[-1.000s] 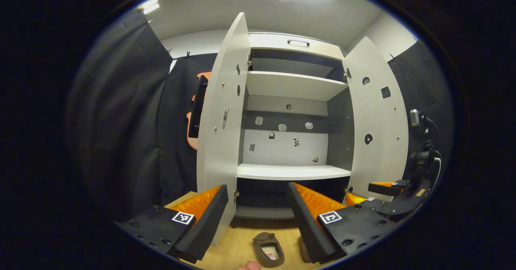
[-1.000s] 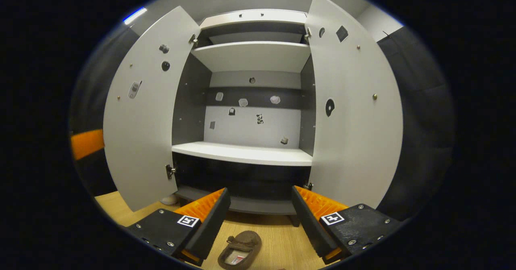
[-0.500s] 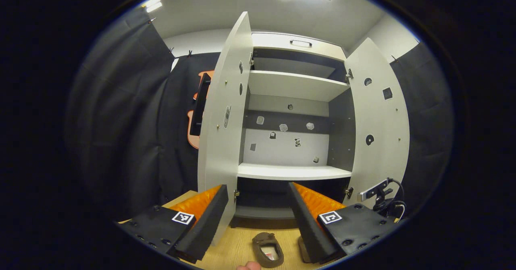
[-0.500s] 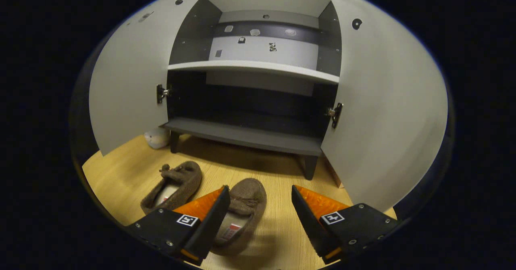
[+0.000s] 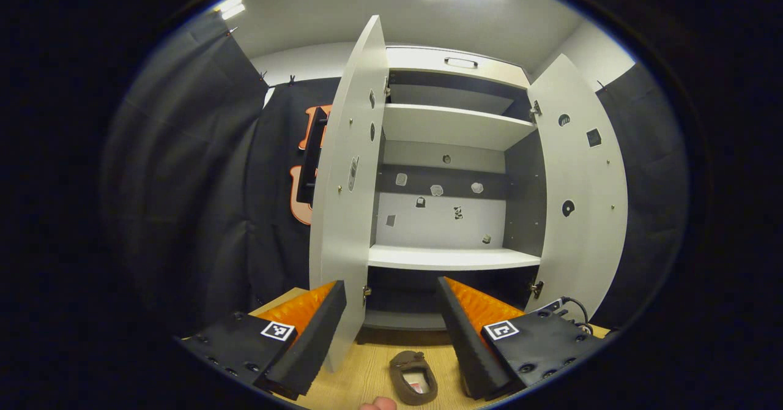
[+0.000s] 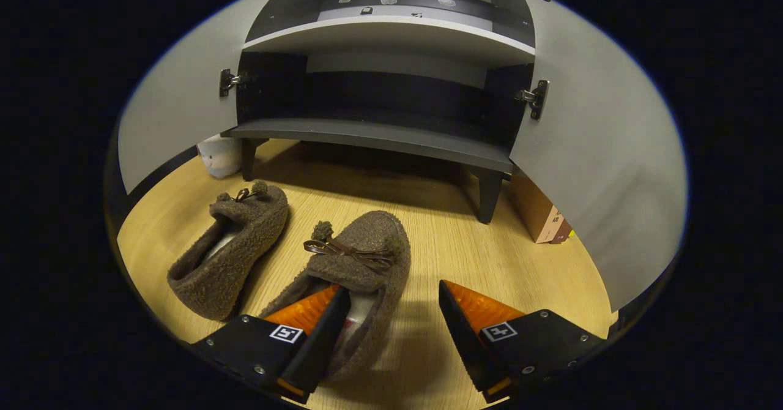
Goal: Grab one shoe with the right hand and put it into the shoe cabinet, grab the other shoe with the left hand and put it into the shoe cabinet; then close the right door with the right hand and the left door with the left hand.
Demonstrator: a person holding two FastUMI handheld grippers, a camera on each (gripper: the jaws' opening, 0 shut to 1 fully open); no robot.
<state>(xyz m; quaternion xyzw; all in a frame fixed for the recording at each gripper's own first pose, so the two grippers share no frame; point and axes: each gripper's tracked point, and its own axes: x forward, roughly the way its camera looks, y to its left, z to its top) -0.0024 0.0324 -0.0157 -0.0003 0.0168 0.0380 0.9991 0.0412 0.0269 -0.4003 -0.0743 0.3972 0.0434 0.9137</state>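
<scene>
Right gripper (image 6: 391, 312) lowered over fuzzy slipper (image 6: 358, 275), no readable writing

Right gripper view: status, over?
Right gripper open, low over near shoe, not gripping. Left gripper open, high. Second shoe on floor. Cabinet doors open, path clear.

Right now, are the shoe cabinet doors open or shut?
Open. In the left gripper view the left door and right door both swing outward, baring the shelves of the shoe cabinet.

left tool (image 5: 388, 312): fingers spread, level, facing forward | right tool (image 6: 391, 318): fingers spread, tilted down
</scene>
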